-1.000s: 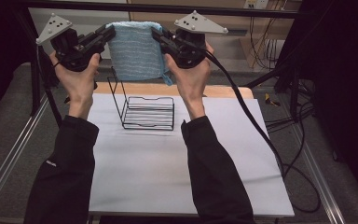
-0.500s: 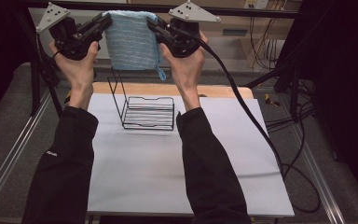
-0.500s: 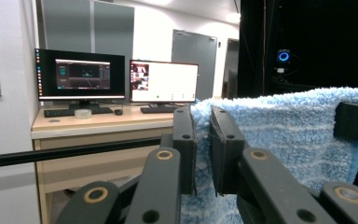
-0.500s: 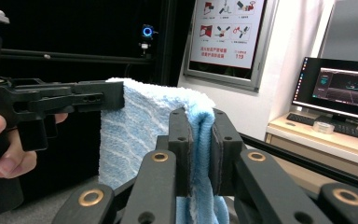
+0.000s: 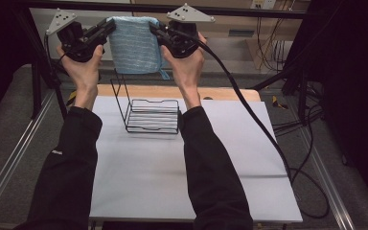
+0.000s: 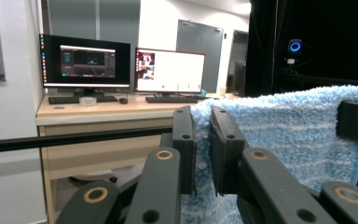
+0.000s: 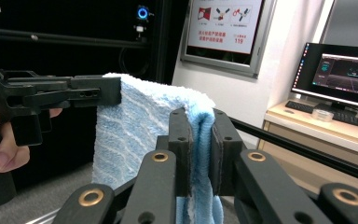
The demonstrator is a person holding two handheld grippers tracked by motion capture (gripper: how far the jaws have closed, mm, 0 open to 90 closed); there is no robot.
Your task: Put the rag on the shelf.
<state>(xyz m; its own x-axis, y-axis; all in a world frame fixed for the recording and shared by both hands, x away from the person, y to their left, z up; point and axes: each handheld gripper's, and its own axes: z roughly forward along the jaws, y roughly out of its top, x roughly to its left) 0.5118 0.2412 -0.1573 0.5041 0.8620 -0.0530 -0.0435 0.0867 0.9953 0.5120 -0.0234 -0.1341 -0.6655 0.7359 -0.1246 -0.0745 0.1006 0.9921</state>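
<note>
A light blue folded towel (image 5: 134, 45) hangs in the air, held taut by its two top corners high above the table's far edge. My left gripper (image 5: 109, 25) is shut on its left corner, and my right gripper (image 5: 152, 28) is shut on the right one. In the left gripper view the towel (image 6: 284, 135) is pinched between the jaws of my left gripper (image 6: 203, 140). The right gripper view has my right gripper (image 7: 200, 144) clamped on the folded edge of the towel (image 7: 140, 126). A black wire rack (image 5: 148, 112) stands on the table below the towel.
A white table top (image 5: 172, 177) with a wooden strip along its far edge carries the rack. A thick black cable (image 5: 249, 105) trails from the right gripper across the table's right side. Black frame bars cross behind the towel. Desks with monitors (image 6: 86, 60) stand beyond.
Both grippers have risen and moved away from the person, carrying the towel higher above the rack. The rack has not moved.
</note>
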